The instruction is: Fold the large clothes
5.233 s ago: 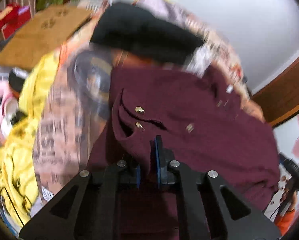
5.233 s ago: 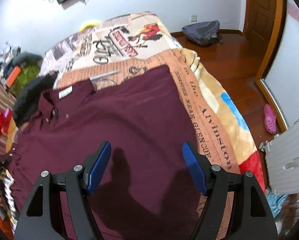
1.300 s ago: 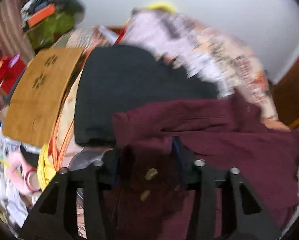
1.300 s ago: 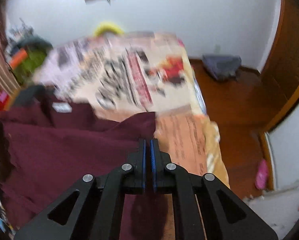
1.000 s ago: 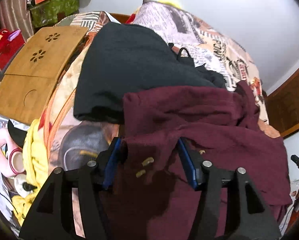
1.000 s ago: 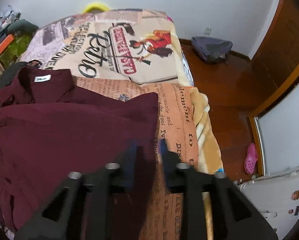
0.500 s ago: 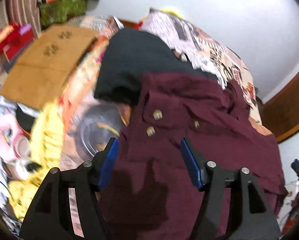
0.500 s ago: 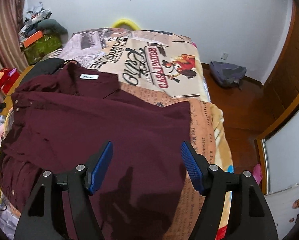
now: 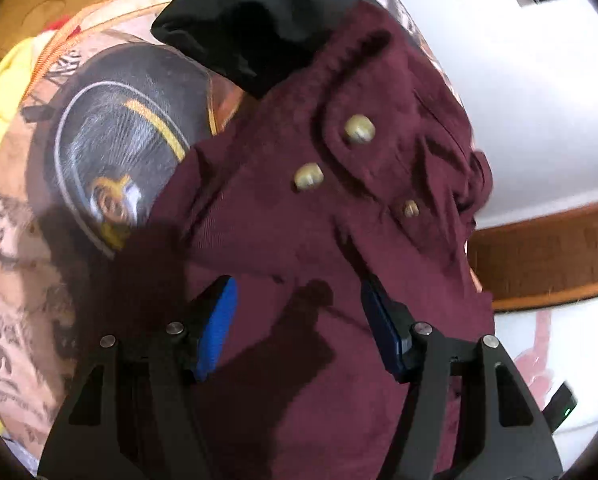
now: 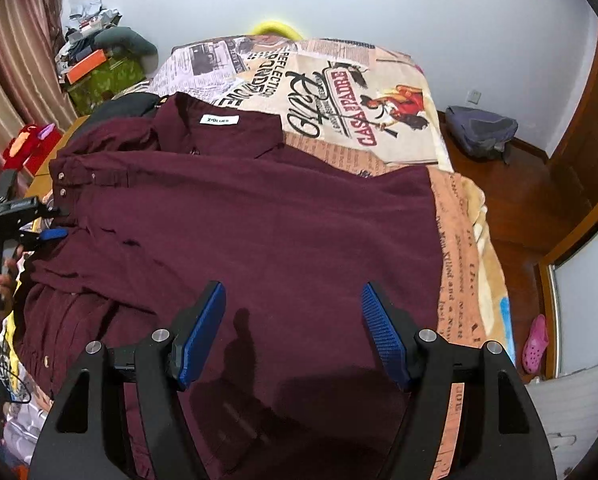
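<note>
Landmark: shirt's white neck label (image 10: 219, 120).

L tongs (image 9: 295, 328), left of and below the label, now gape over the buttoned cuff (image 9: 355, 148); they let go of it w/ nothing between the pads.

Maroon shirt (image 10: 259, 232) lies on the bed (image 10: 455, 216), bottom half folded up toward the label.

R tongs (image 10: 293, 334), below the label, went from clamped on the hem to wide apart, empty.

So one fold looks done; next prob. the sides.

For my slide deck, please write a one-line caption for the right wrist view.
Open right gripper above a maroon shirt spread on a newspaper-print bedspread.
</note>
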`<state>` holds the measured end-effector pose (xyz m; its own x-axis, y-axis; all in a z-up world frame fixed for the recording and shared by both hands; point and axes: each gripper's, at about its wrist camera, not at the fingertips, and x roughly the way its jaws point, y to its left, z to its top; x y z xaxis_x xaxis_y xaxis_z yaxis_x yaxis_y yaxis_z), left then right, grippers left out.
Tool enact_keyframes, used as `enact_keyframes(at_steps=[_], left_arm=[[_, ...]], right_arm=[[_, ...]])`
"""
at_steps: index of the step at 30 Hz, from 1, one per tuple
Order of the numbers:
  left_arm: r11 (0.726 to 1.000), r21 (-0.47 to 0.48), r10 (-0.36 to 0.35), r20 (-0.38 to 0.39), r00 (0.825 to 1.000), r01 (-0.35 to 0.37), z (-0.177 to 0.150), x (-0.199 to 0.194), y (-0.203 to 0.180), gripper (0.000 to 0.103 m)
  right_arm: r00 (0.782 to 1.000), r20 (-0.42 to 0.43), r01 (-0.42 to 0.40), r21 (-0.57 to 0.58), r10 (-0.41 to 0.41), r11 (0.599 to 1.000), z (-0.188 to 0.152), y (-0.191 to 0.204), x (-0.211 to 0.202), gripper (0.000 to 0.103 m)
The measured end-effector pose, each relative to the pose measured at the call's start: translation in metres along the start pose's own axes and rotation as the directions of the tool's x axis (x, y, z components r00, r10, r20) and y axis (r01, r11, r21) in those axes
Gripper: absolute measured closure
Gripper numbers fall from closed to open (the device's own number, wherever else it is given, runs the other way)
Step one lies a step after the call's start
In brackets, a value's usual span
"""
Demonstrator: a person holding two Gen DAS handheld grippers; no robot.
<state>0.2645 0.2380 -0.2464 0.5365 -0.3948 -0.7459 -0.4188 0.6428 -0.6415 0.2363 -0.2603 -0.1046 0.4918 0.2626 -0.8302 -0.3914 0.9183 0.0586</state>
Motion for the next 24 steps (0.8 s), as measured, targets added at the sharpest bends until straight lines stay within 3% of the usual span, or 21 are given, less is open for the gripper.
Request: enact_keyframes(at_steps=[5,9,11,14,19,22,24], left_arm=[[0.998,-0.065,0.018,0.038,0.999,-0.015,0.01,0.016,0.002,0.04],[0.995,-0.069,0.085,0.101,0.991,-0.079,0.006,0.019,-0.008,0.041],[0.983,-0.053,0.183,0.135,0.974,-0.178,0.002,0.021,-0.019,0.056],[0.972,-0.013,0.232,0.16,0.959,-0.233,-0.005,0.02,-0.031,0.07],[0.957,0.125,0.236,0.188,0.953,-0.261,-0.019,0.007,-0.061,0.09],[0.956,0.171,0.199,0.222,0.955,-0.239,-0.03,-0.017,-0.08,0.091],[0.965,0.19,0.134,0.236,0.963,-0.18,-0.039,-0.041,-0.093,0.092]], right_arm=[[1.0,-0.012,-0.023,0.03,0.024,0.999,-0.001,-0.001,0.004,0.036],[0.999,-0.016,-0.037,0.056,0.038,0.998,-0.002,-0.001,0.006,0.036],[0.999,-0.019,-0.042,0.065,0.043,0.997,-0.004,0.0,0.005,0.036],[0.999,-0.019,-0.042,0.064,0.043,0.997,-0.006,0.001,0.002,0.036],[1.0,-0.002,-0.016,0.058,0.016,0.998,-0.011,-0.002,-0.01,0.036],[1.0,0.014,0.007,0.062,-0.008,0.998,-0.014,-0.008,-0.02,0.036],[1.0,0.021,0.012,0.074,-0.014,0.997,-0.015,-0.012,-0.024,0.036]])
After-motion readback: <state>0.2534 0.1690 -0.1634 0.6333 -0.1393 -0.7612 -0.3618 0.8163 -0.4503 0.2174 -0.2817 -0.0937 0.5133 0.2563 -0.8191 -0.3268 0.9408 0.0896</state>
